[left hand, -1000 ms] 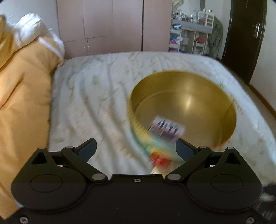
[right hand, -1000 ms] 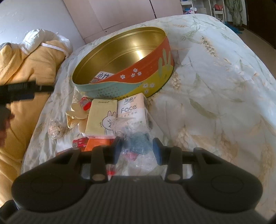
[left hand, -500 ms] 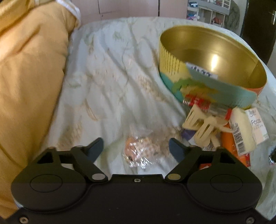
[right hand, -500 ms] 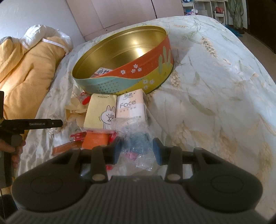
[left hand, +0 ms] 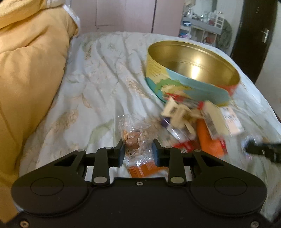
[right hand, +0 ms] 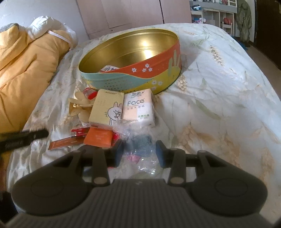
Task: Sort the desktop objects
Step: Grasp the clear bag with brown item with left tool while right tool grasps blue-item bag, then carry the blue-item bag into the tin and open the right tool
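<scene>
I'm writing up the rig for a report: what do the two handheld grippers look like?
The left gripper has a glossy black, smooth body with two round embossed discs, black linkage arms on silver pivot pins, and dark blue finger pads. The right gripper has the same shape, but its body is matte dark grey with a ribbed centre, and its pads are also blue. No cables show.

— What lies along the left?
— A yellow quilt (left hand: 29, 73), bunched up on the leaf-printed bedsheet (right hand: 219, 98).
— And behind the bed?
— Pink wardrobe doors (left hand: 124, 15), a cluttered shelf unit (left hand: 203, 29), and a dark door (left hand: 258, 36) on the right.
</scene>
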